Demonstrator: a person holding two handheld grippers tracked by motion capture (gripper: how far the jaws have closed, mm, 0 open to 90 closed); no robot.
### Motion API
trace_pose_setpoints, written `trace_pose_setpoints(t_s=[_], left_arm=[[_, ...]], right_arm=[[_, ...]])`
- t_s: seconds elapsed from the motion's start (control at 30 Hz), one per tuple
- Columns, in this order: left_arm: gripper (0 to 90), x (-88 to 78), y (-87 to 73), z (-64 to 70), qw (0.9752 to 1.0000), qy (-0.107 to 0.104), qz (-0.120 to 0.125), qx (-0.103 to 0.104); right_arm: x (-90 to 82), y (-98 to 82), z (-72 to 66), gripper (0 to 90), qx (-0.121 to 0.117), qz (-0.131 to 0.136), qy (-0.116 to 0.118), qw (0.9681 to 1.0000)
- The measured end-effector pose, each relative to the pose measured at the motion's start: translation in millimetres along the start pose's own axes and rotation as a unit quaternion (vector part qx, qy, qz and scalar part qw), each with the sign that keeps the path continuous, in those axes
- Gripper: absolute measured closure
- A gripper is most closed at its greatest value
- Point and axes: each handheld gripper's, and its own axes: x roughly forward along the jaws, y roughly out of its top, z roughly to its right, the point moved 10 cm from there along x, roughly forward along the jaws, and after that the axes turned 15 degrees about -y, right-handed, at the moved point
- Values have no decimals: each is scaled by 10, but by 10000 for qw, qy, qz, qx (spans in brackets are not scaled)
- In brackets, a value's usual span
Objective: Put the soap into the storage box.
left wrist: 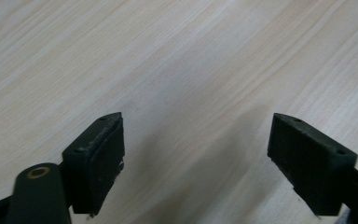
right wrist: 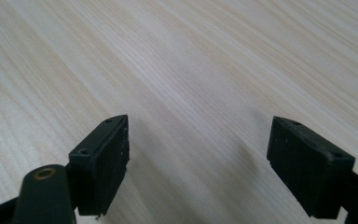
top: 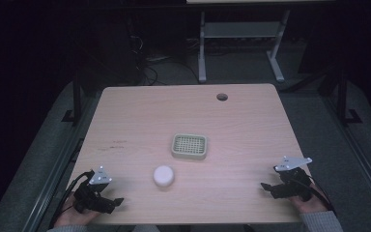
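A pale square basket with a grid bottom [top: 189, 146] sits near the middle of the light wooden table [top: 140, 116]. Just in front of it and a little left lies a round white lid-like object [top: 164, 176]. My left gripper [top: 110, 203] rests at the table's front left corner, held by a hand, jaws wide apart. In the left gripper view the left gripper [left wrist: 196, 163] is open over bare wood. My right gripper [top: 270, 186] sits at the front right edge, and in the right gripper view this gripper [right wrist: 198, 163] is open with nothing between its jaws.
A round cable hole [top: 222, 96] is cut near the table's far edge. Beyond the table stand the legs of a white desk frame [top: 201, 53] and cables on a dark floor. Metal rails run along both sides of the table.
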Motion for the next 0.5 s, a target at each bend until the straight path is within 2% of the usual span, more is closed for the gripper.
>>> trace_pose_setpoints(t_s=[0.03,0.23,0.5], left_arm=[[188,9,0,8,10000,-32,17,-46],[180,26,-2,33,10000,-77,28,-20],[180,13,103,107,9999,-87,28,143]], right_arm=[[-2,7,-3,204,-13,13,-3,10000],[-8,35,-51,201,-89,30,20,10000],[-25,75,-100,199,-167,52,-2,9998]])
